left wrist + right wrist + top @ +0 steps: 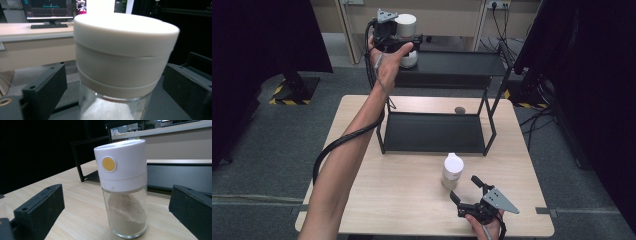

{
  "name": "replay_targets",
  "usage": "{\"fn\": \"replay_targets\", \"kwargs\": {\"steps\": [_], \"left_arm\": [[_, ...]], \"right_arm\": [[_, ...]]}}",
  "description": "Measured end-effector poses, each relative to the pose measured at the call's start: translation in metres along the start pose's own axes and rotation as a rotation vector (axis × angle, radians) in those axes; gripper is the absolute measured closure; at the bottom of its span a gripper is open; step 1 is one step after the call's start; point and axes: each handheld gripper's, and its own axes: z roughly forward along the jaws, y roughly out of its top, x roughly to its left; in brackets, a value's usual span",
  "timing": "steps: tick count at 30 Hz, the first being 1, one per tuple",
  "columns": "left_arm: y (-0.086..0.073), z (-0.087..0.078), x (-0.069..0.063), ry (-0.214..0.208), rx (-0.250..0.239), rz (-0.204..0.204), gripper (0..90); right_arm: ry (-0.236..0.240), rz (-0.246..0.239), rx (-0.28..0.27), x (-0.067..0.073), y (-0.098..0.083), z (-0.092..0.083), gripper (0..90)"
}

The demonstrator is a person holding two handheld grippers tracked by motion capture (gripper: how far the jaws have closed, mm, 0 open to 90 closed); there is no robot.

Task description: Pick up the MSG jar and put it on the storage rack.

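Observation:
A glass jar with a wide white cap (406,26) (125,50) stands at the left end of the black rack's top shelf (457,64). My left gripper (408,44) (116,82) is raised to it and open, a jaw on each side of the jar with a gap showing at the left jaw. A glass shaker of pale powder with a white cap and a yellow dot (452,170) (123,187) stands on the wooden table (407,200). My right gripper (464,187) (116,205) rests just in front of it, open, its jaws apart from the glass.
The rack's lower shelf (432,132) lies bare on the table. A small dark object (459,109) sits on the tabletop behind the rack. The left gripper's cable (342,140) trails along the forearm. Dark curtains flank both sides.

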Motion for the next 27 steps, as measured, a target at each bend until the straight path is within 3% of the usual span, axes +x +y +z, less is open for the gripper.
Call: {"fn": "replay_targets", "kwargs": {"steps": [14,19,27], "left_arm": [[-0.001,-0.017,0.000,0.002,-0.001,-0.002,0.0],[-0.005,-0.026,0.001,-0.016,-0.006,-0.016,0.0],[-0.014,-0.044,-0.001,-0.045,-0.018,0.006,0.1]], "right_arm": [[0.002,-0.004,0.002,0.000,0.000,0.000,0.4],[0.001,-0.004,0.002,0.001,0.000,0.001,0.3],[0.000,-0.010,0.003,0.001,0.001,0.001,0.3]]}}
